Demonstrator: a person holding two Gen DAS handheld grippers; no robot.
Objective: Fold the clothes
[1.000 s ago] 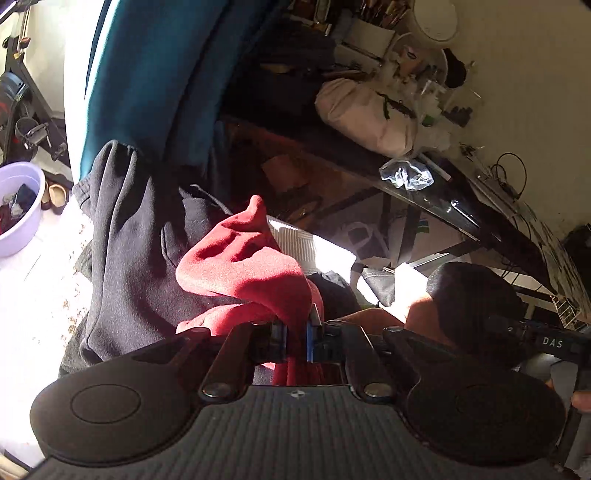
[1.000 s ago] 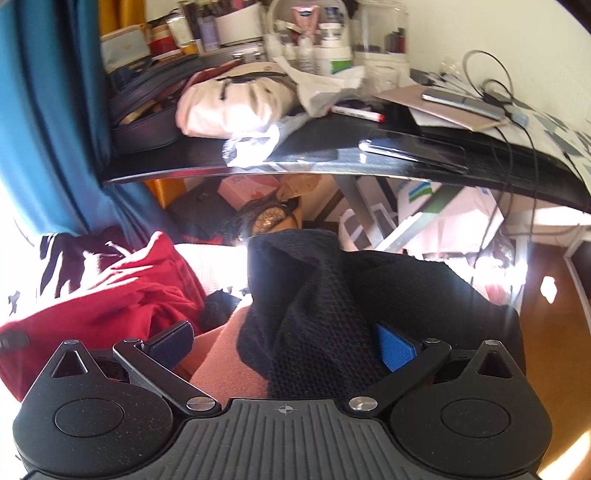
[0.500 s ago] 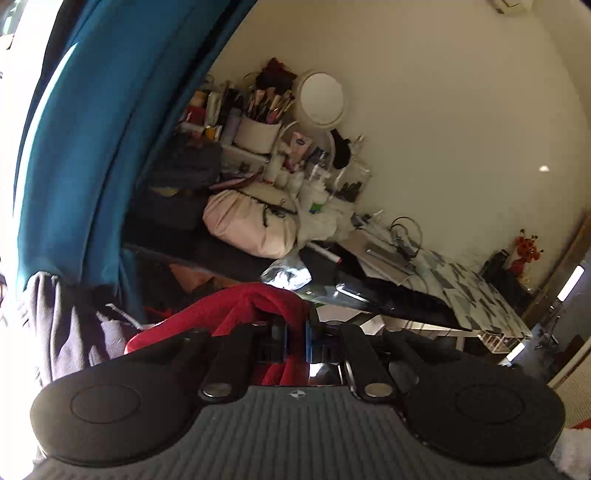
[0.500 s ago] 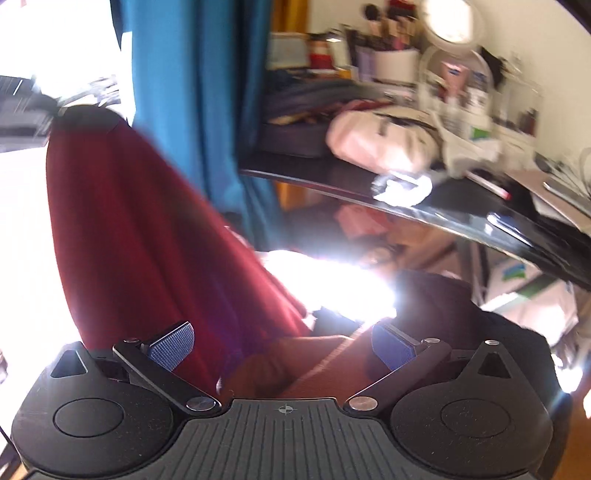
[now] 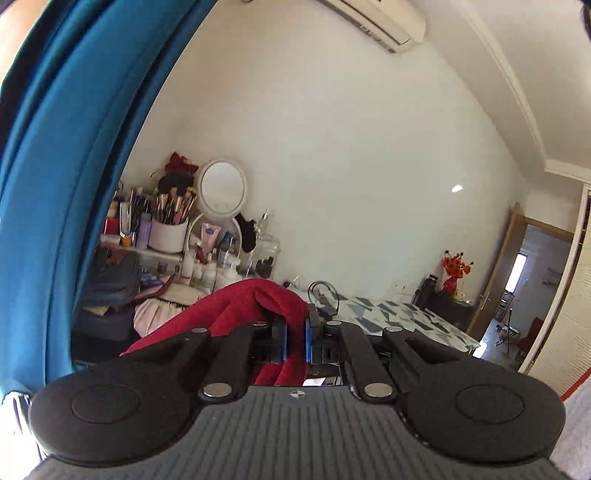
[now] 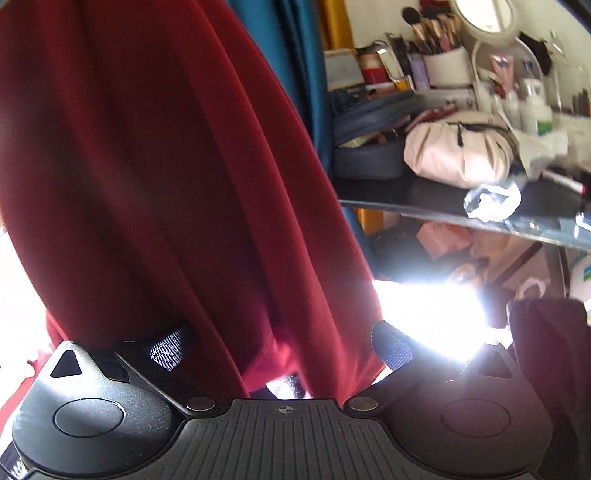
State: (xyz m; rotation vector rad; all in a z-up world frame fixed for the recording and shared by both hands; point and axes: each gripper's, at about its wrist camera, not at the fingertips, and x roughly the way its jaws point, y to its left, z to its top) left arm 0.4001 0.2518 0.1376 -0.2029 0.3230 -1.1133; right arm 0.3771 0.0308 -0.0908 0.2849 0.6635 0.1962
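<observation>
Left gripper (image 5: 295,341): raised high and aimed roughly level across the room, toward the wall and the air conditioner (image 5: 373,22); its blue pads are drawn close together and pinch a fold of the red garment (image 5: 236,310).
Red garment, left view: bunches up over the left finger and drops away down-left below the tool.
Right gripper (image 6: 279,345): held low and tilted upward; its fingers (image 6: 168,349) stand wide apart, gripping nothing.
Red garment, right view (image 6: 147,166): hangs as a tall curtain of long vertical folds, filling the left and centre; its lower part sags into the gap between the two open fingers, with the hem just above the tool body.
Contact on the right: cloth drapes against the left pad; whether it touches the right pad, I cannot tell.
Dressing table (image 6: 443,201): dark top, to the right of the hanging cloth, crowded with a pale pink bag (image 6: 458,151), a brush pot (image 6: 448,66) and a round mirror (image 5: 221,188).
Blue curtain (image 5: 55,184): along the left edge of the left view.
</observation>
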